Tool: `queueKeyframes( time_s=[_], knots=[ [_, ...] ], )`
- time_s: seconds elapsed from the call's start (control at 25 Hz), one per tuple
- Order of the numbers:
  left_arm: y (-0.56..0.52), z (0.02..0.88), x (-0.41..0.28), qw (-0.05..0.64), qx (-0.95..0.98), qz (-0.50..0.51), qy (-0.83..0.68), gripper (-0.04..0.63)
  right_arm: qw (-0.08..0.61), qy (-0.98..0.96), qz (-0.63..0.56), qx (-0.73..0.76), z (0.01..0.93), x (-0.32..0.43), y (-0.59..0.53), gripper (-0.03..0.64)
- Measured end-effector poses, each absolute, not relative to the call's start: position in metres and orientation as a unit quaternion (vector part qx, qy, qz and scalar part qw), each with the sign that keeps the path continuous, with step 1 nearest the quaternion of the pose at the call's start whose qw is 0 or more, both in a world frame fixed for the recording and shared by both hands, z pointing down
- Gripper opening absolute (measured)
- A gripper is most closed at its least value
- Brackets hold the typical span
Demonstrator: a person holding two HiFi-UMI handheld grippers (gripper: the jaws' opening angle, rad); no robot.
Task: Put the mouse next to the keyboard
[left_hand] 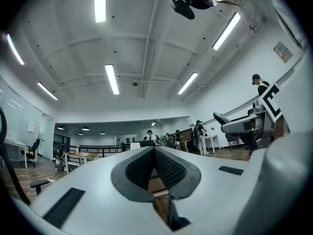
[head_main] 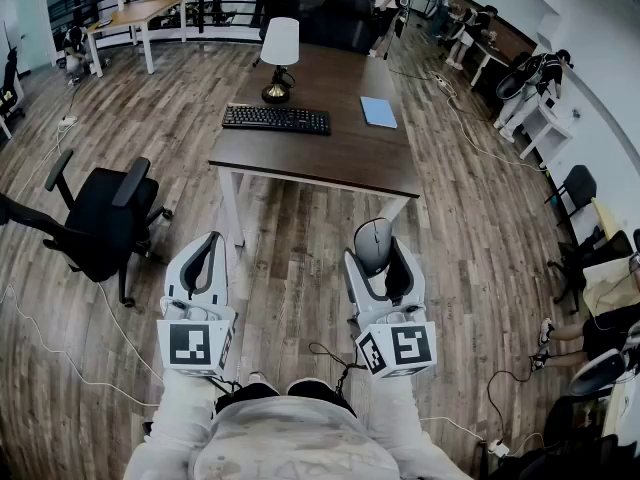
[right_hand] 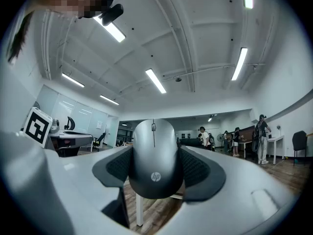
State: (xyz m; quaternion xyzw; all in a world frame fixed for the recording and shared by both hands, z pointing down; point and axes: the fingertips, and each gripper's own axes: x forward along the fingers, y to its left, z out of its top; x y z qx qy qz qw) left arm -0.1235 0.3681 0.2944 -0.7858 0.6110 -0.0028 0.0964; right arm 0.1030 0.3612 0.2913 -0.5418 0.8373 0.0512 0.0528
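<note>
A grey mouse (head_main: 373,243) sits between the pads of my right gripper (head_main: 376,260), which is shut on it and held over the wooden floor, short of the table's near edge. In the right gripper view the mouse (right_hand: 154,155) fills the gap between the pads of the right gripper (right_hand: 155,168), its scroll wheel pointing away. A black keyboard (head_main: 276,119) lies on the dark brown table (head_main: 330,158), left of centre. My left gripper (head_main: 205,258) hangs level with the right one, shut and empty. Seen from the left gripper view, the left gripper (left_hand: 154,153) has its pads touching.
A table lamp (head_main: 279,58) stands behind the keyboard and a blue notebook (head_main: 378,112) lies to its right. A black office chair (head_main: 105,218) stands on the floor at the left. Cables run over the floor, and people and desks are at the far end of the room.
</note>
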Motion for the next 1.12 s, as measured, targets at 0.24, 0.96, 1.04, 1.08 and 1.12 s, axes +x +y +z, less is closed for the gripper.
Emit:
queueKeyframes(
  time_s=[0.24,0.96,1.04,1.08,1.12],
  knots=[
    [0.366,0.292,-0.130,0.098,-0.786,0.000,0.611,0.005,0.055,0.837,0.052,-0.542,0.289,0.097,0.359,0.313],
    [0.340,0.294,-0.194,0.107,-0.804,0.007,0.585,0.005,0.081,0.815,0.039,-0.572,0.292,0.038,0.346,0.313],
    [0.335,0.296,-0.197,0.107,-0.806,0.006,0.582,0.005,0.086,0.812,0.029,-0.577,0.295,0.039,0.344,0.311],
    [0.332,0.296,-0.197,0.106,-0.807,0.007,0.581,0.005,0.087,0.811,0.025,-0.578,0.296,0.040,0.342,0.311],
    [0.329,0.296,-0.197,0.105,-0.808,0.008,0.580,0.005,0.087,0.809,0.021,-0.581,0.296,0.042,0.340,0.311]
  ],
)
